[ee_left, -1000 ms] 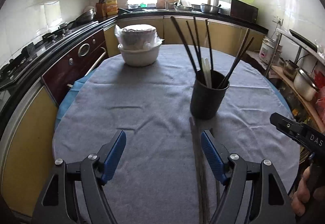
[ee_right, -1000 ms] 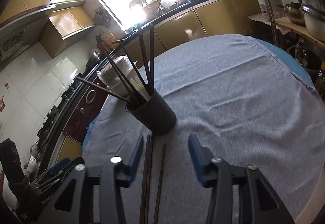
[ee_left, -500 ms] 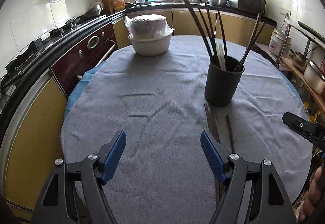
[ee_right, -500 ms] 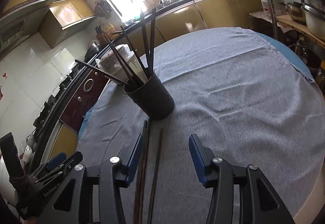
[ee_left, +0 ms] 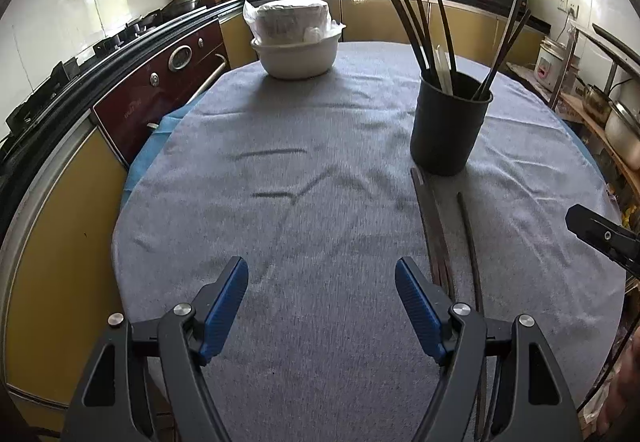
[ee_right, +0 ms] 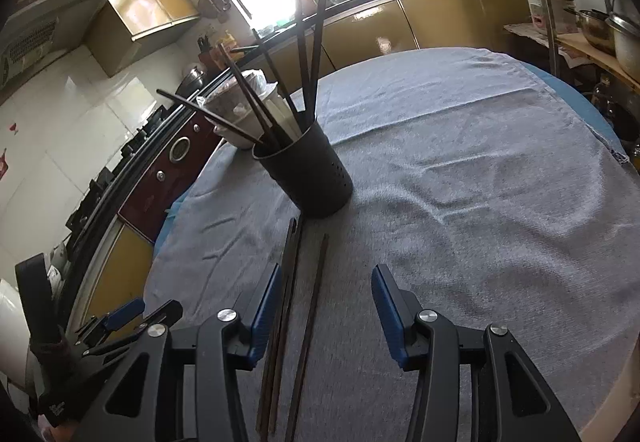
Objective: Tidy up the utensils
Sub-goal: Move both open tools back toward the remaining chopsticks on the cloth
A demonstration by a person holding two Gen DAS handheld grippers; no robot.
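Note:
A black utensil holder stands on the grey-clothed round table with several dark chopsticks and a pale one upright in it. Loose dark chopsticks lie on the cloth in front of the holder, with a single one beside them. My left gripper hangs open over bare cloth, left of the loose chopsticks. Above those chopsticks, my right gripper is open, and the single one runs under the gap between its fingers. Nothing is gripped.
A white bowl topped with a bagged container sits at the table's far side. A stove and oven line the left wall. Counters run along the back. A shelf with pots stands to the right. The right gripper's tip shows at the left wrist view's right edge.
The left gripper has sunk and tilted down, so more of the loose chopsticks show. The right gripper has drifted slightly over them. Both sets of jaws are unchanged.

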